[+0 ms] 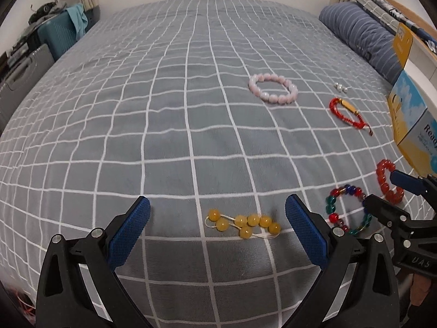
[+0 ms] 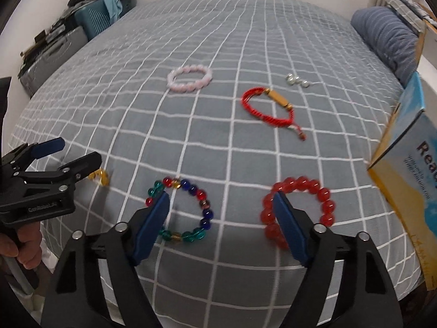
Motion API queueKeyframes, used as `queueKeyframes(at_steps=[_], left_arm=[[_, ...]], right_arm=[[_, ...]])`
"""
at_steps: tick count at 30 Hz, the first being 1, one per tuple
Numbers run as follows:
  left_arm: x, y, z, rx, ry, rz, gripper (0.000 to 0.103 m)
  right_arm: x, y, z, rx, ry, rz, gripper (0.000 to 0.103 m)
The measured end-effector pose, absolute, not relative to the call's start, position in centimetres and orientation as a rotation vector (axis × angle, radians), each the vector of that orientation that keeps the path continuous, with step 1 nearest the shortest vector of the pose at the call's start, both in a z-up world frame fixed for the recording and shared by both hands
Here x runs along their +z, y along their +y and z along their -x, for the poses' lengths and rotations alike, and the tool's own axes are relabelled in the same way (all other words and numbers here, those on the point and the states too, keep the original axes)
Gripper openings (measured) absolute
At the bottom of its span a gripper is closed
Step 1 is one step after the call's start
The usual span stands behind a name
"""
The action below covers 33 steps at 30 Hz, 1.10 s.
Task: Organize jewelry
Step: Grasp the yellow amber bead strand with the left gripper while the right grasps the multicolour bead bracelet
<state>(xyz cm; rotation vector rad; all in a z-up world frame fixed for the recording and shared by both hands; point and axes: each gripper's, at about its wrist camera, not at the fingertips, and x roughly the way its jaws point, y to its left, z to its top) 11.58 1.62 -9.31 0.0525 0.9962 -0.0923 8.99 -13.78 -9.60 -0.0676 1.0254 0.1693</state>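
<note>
Yellow round beads [image 1: 244, 223] on a thin string lie bunched on our soft grey checked blanket [image 1: 174, 125], between the spread blue bumpy pads of our left gripper [image 1: 217, 216], touching neither. Our right gripper [image 2: 221, 213] gapes too, holding nothing, with shiny mixed-colour glass beads [image 2: 188, 210] and smooth red beads [image 2: 314, 199] below its pads.

My two wrist cameras look steeply down along their fingers, close over the bed [image 1: 174, 125]; both see the multicolored bracelet [image 2: 180, 209] and red bracelet [image 2: 300, 210].
</note>
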Motion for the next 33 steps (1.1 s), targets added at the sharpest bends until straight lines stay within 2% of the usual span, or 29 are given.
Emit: queueKeyframes(at_steps=[5,11,17,20,23,25,28,33], left_arm=[[-10.2,1.6,-11.6,-0.091,1.004,-0.052,0.096],[-11.0,1.7,-11.5,-0.089,1.015,-0.062,0.083],[-11.0,1.6,-11.1,-0.086,1.022,-0.075,0.062],[-10.8,1.4,-11.0,-0.089,1.027,-0.072,0.047],[-10.6,1.8,-11.1,-0.076,1.029,-0.052,0.030],[-10.4,2.1,-11.1,-0.076,1.032,-0.033,0.014],[-10.3,2.4,-11.2,-0.088,1.044,-0.012,0.009],[-10.0,2.2,-11.1,-0.107,1.050,-0.005,0.009]], right_arm=[[-10.7,-13.0,-9.2,0.178,1.059,0.088,0.058],[-11.3,-12.8,-9.3,0.176,1.073,0.101,0.046],[-11.3,-12.5,-9.3,0.187,1.082,0.104,0.030],[-11.3,-12.3,-9.2,0.192,1.085,0.113,0.019],[-11.3,-12.2,-9.1,0.189,1.084,0.122,0.015],[-11.3,-12.2,-9.1,0.189,1.085,0.124,0.011],[-11.2,-12.3,-9.1,0.191,1.086,0.112,0.009],[-10.8,-12.5,-9.0,0.196,1.087,0.098,0.009]])
